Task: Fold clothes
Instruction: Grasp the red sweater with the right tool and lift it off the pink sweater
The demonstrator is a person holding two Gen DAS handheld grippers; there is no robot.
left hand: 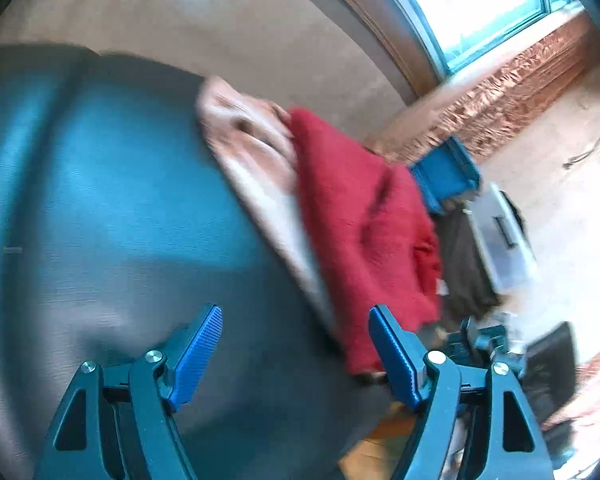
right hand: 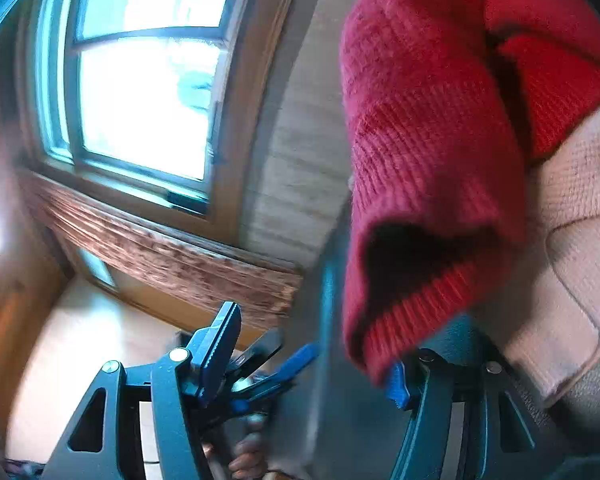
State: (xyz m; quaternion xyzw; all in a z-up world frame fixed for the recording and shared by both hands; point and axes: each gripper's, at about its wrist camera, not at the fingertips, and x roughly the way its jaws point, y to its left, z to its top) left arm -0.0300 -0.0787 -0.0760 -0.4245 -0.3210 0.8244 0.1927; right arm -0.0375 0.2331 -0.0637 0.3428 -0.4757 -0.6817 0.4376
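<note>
Bare table (left hand: 100, 200) lay open ahead of the left gripper (left hand: 296, 344), while the red sweater (left hand: 360, 220) blocked its right side.

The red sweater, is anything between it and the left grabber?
Nothing visible. The left hand-held gripper is open over the bare blue-grey table, and the red sweater lies just beyond its right finger, partly on a cream garment.

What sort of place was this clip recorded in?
Probably a room in a home: a wood-framed window above a brick sill, a red knit sweater over a cream garment on a table, storage bins on the floor.
</note>
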